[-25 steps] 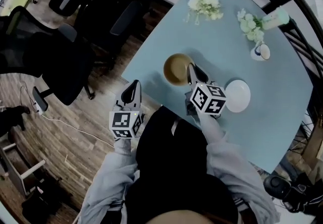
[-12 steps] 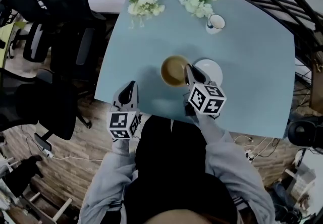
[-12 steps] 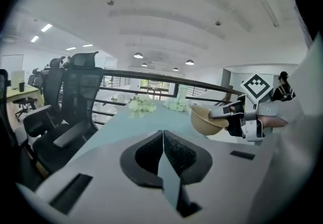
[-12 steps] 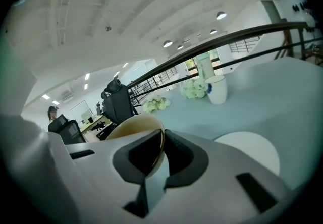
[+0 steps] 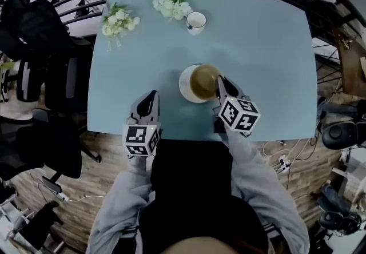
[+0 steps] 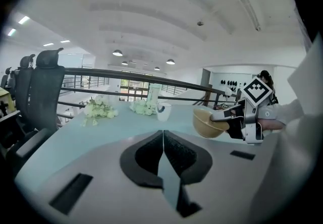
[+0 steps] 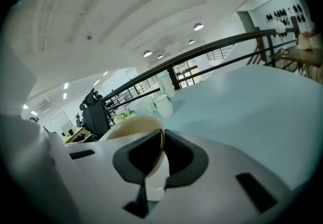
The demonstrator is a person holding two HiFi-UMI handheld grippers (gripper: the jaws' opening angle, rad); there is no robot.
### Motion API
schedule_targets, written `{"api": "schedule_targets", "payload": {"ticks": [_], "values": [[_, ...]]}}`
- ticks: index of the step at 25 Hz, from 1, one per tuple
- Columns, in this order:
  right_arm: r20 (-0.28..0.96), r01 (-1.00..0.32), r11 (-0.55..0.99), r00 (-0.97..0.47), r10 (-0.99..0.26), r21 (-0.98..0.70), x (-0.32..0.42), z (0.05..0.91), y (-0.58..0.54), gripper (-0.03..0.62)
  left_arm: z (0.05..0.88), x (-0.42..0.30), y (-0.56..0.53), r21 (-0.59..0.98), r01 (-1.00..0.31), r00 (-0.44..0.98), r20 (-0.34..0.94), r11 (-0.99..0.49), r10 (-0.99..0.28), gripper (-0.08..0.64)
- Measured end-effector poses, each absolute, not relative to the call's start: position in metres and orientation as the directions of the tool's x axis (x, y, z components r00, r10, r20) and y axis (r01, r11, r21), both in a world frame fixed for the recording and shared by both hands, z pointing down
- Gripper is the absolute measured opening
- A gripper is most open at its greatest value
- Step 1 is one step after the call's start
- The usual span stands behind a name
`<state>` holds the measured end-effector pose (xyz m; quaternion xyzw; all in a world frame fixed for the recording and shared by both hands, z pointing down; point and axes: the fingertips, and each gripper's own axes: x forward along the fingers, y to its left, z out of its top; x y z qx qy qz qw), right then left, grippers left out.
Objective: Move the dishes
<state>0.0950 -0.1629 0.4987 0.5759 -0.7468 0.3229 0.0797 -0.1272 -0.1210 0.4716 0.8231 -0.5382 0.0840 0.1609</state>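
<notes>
Pinching the tan bowl [image 5: 204, 80] by its near rim, my right gripper [image 5: 221, 83] has its fingers [image 7: 184, 157] clamped tight. The bowl lies at their 10 o'clock over the white plate [image 5: 184, 87], perhaps not touching. At 8 o'clock my left gripper [image 5: 151, 97] is closed and empty.

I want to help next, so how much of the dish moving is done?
Done: the right gripper has the brown bowl clamped by its rim in its jaws. In hand: the bowl is over the white plate, not yet let go. Left: setting it down and releasing; the white mug by the flowers may come next. The left gripper is shut and empty.
</notes>
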Motion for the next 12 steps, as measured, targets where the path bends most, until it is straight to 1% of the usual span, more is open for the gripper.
{"api": "schedule_targets", "payload": {"ticks": [5, 12], "values": [[0.513, -0.913, 0.109, -0.317, -0.798, -0.394, 0.127, 0.512, -0.160, 0.028, 0.472, -0.090, -0.122, 0.167, -0.908, 0.419, 0.331, -0.384, -0.846, 0.017], [0.546, -0.904, 0.173, -0.379, -0.747, -0.390, 0.114, 0.536, -0.168, 0.028, 0.484, -0.082, -0.113, 0.182, -0.922, 0.386, 0.376, -0.341, -0.842, 0.017]]}}
